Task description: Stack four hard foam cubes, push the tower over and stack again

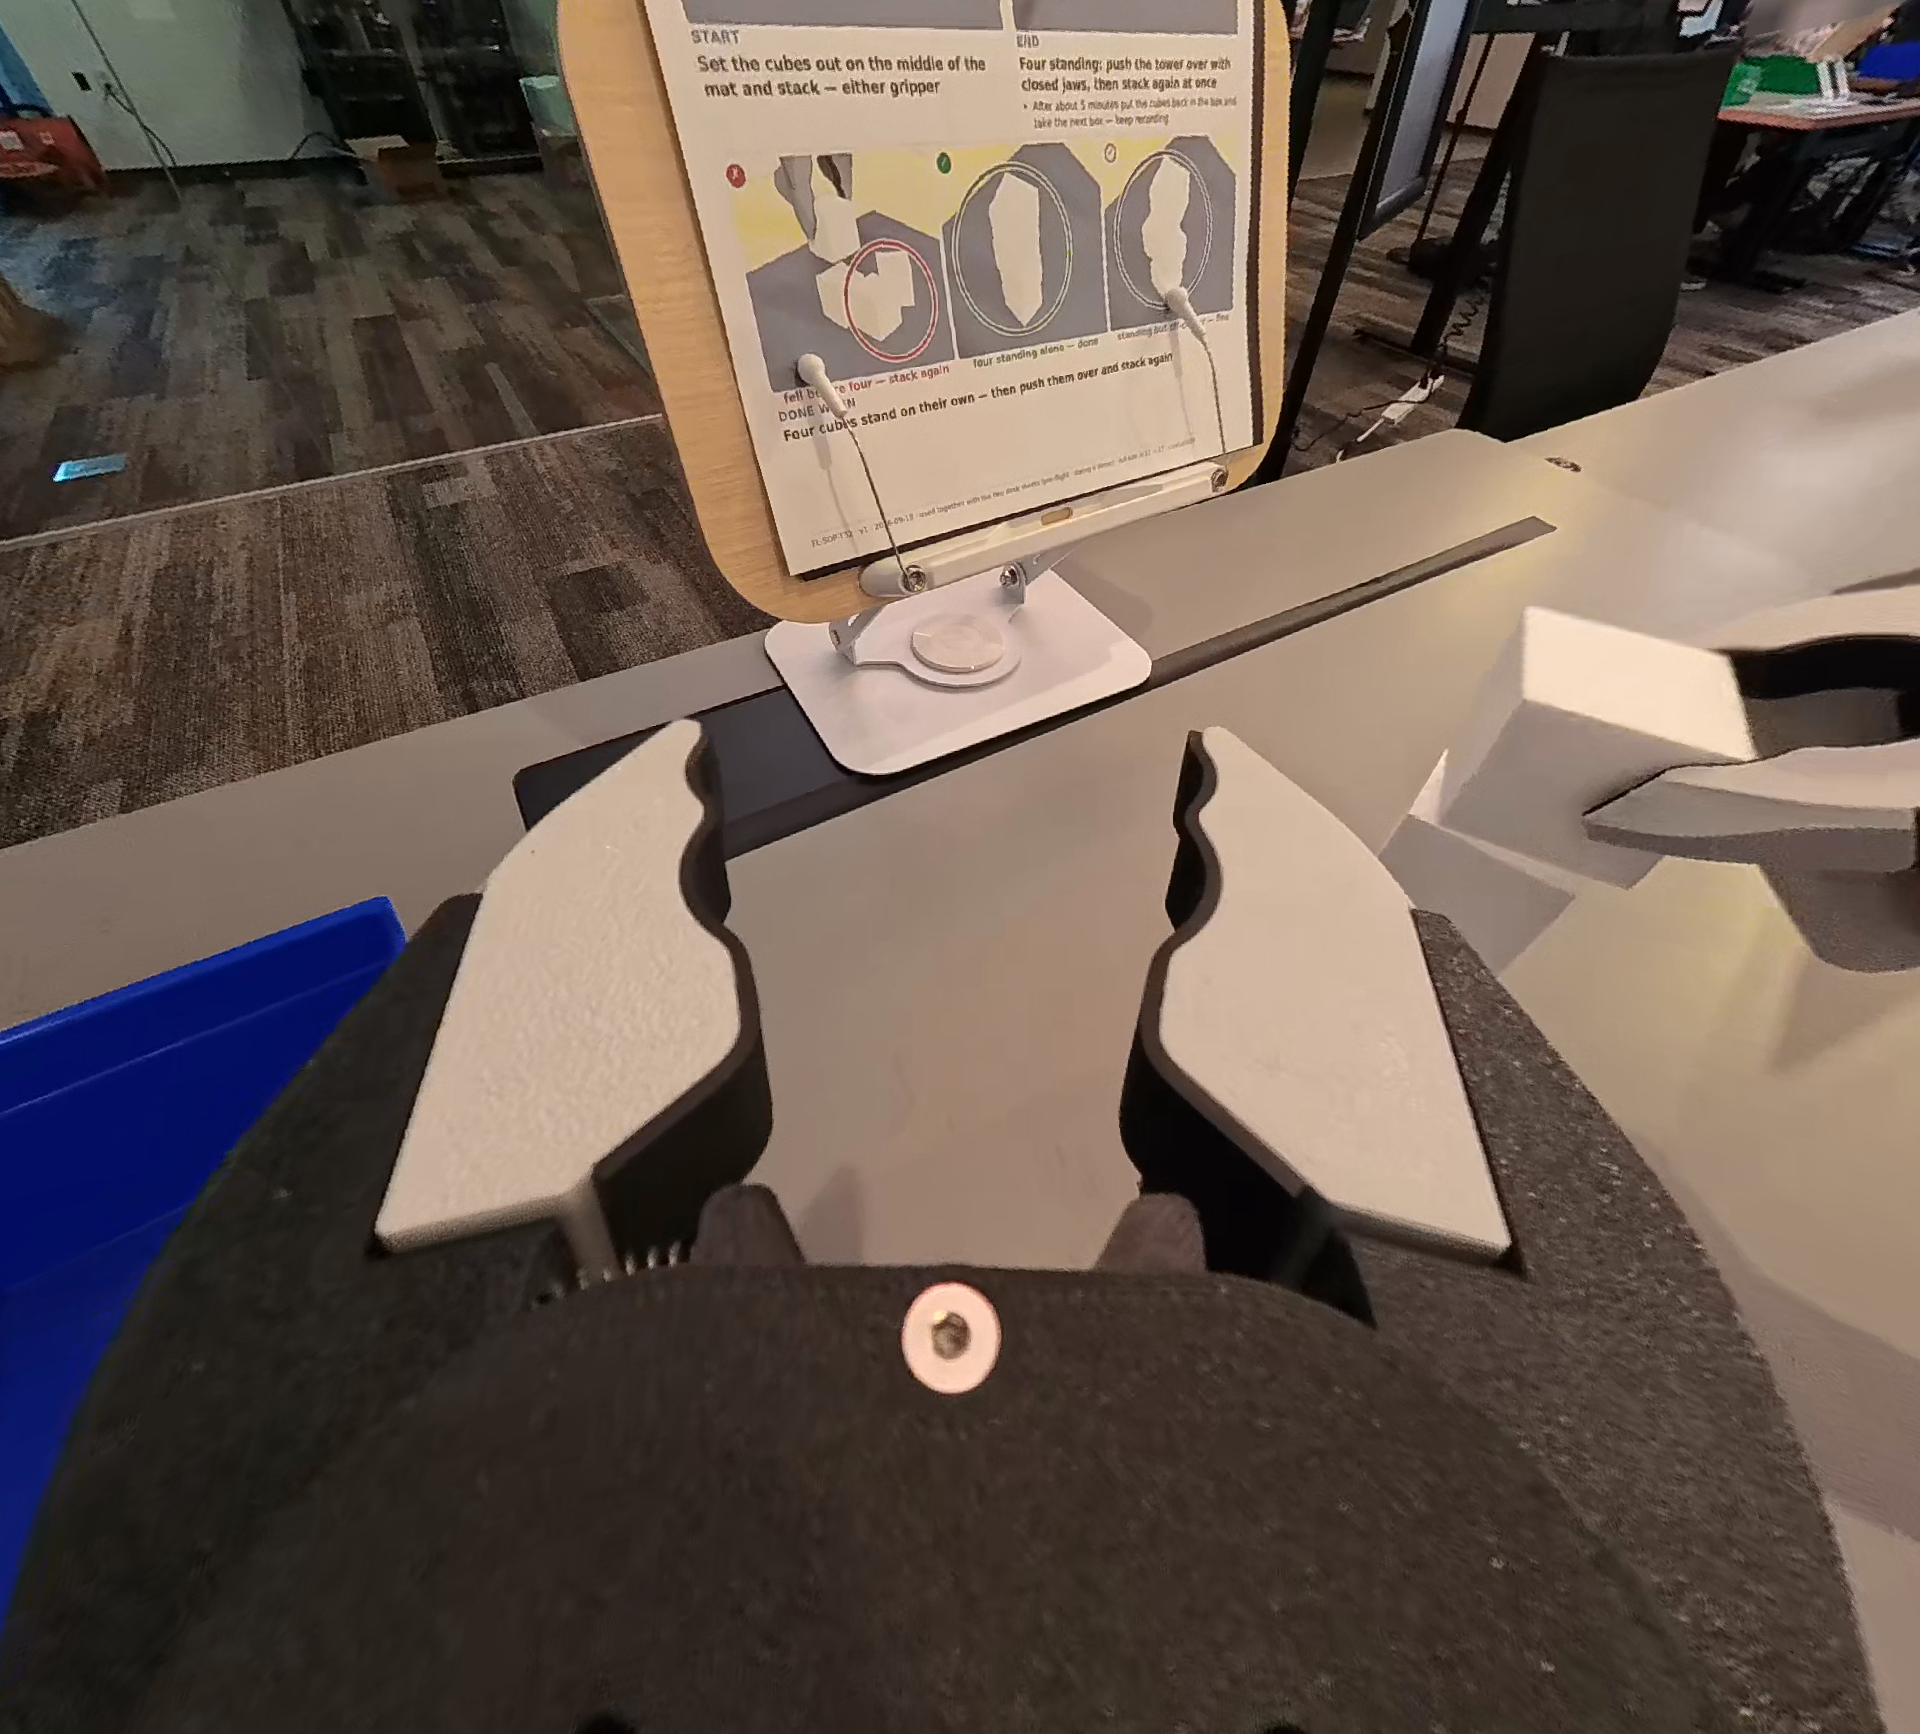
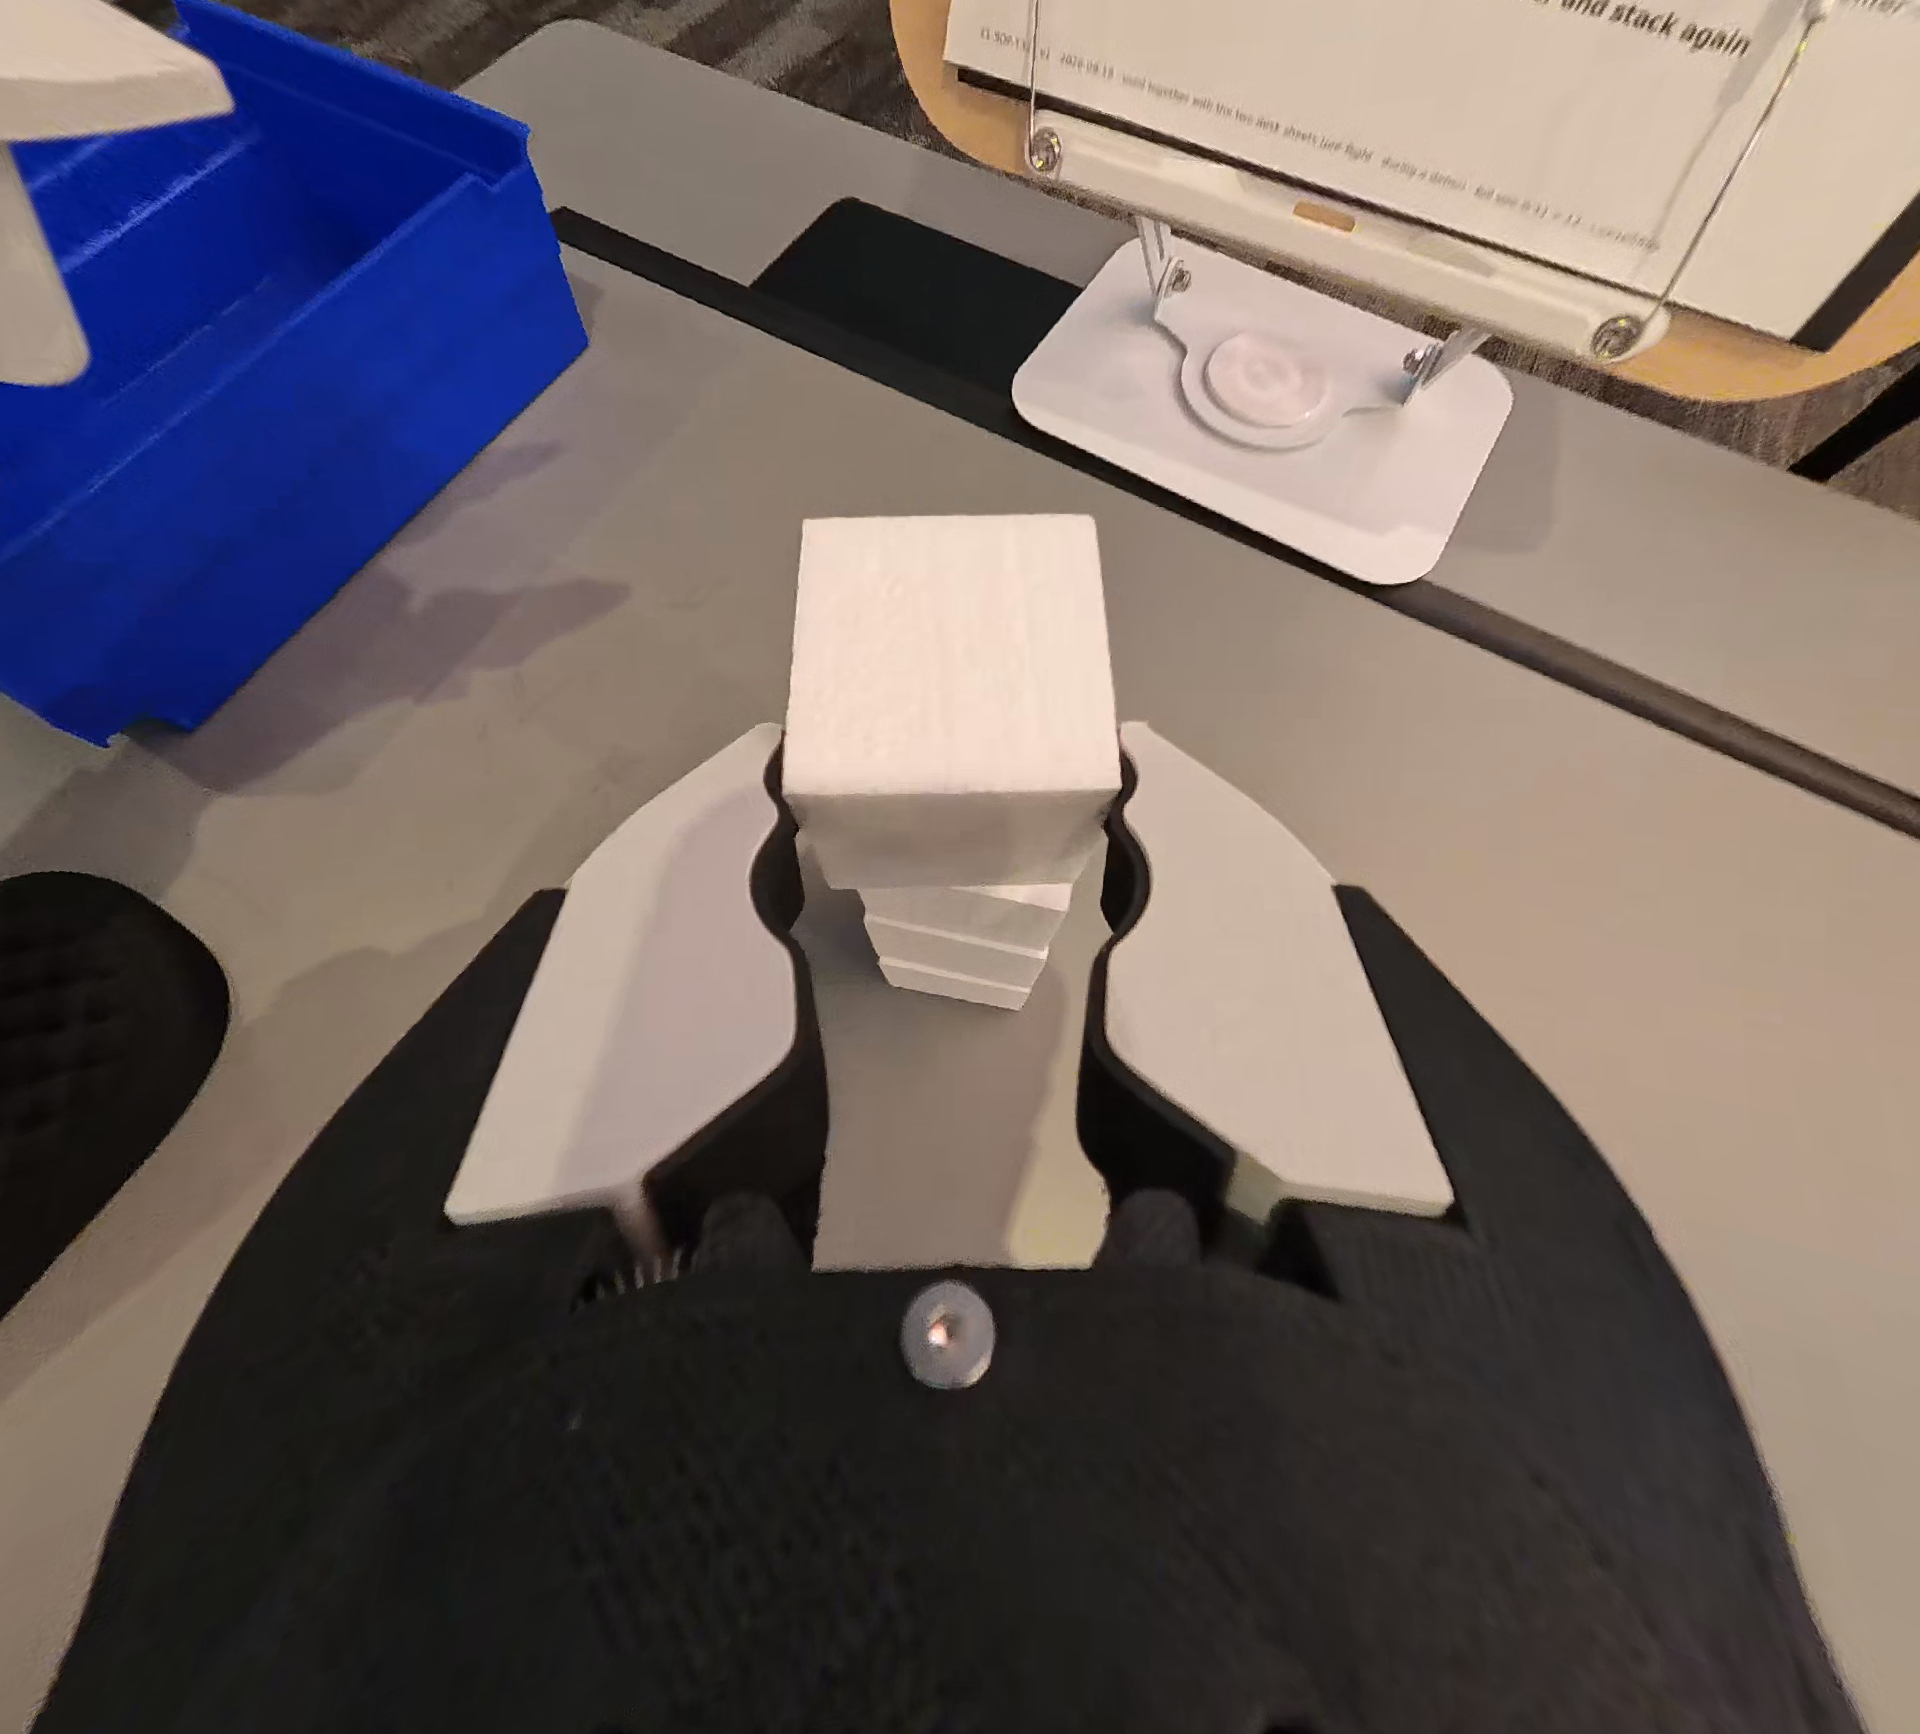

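While the left side of the desk holds only the blue bin [image 2: 260,354], I keep my left gripper [image 1: 951,863] parked near it, its jaws spread wide over bare grey tabletop [image 1: 935,1009] with nothing between them. Moving right, the instruction sheet on its white stand [image 2: 1268,427] sits at the far edge, well apart from the work.

Right of centre is the tower [image 2: 961,946]: I count three white foam cubes below, slightly staggered, and the top cube [image 2: 948,656] over them. My right gripper [image 2: 951,785] has its jaws narrowed onto the side faces of that top cube, so I judge this to be the placing of the fourth. Whether it already rests on the cube beneath I cannot tell from either view.

To finish well, I would settle it squarely over the one under it, since the lower ones already step sideways. Then part the jaws evenly, so neither pad drags the light foam, and lift straight up and back. A sideways pull here could topple the stack early.
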The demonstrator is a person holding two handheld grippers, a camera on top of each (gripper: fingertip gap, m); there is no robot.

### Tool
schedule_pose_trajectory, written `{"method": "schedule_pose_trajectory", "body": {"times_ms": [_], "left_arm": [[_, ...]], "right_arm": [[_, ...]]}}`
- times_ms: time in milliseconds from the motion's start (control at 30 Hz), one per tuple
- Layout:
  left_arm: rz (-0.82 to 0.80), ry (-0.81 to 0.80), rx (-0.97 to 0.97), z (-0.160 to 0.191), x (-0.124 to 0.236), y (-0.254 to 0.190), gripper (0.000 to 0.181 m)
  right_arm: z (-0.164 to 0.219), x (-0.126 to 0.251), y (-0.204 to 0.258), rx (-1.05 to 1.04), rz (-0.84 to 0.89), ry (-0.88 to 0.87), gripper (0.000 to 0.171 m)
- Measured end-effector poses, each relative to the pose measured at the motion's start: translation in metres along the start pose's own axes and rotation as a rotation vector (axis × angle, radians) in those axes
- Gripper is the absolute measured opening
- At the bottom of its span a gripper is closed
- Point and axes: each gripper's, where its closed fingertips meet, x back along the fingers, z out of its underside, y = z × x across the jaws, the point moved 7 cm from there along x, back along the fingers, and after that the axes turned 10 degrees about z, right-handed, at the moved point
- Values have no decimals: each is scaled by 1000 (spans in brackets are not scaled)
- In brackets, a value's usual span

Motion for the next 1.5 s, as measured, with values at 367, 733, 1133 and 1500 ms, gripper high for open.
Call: {"method": "schedule_pose_trajectory", "body": {"times_ms": [367, 733, 1133, 1500], "left_arm": [[13, -32, 20, -4, 6, 2, 83], [25, -39, 24, -4, 6, 1, 82], [33, -33, 23, -4, 5, -1, 82], [35, -32, 30, -3, 5, 1, 81]], "right_arm": [[1, -6, 0, -26, 67, 23, 57], [1, -3, 1, -64, 110, 33, 57], [-1, 0, 4, -131, 157, 12, 57], [4, -6, 4, -131, 142, 30, 57]]}}
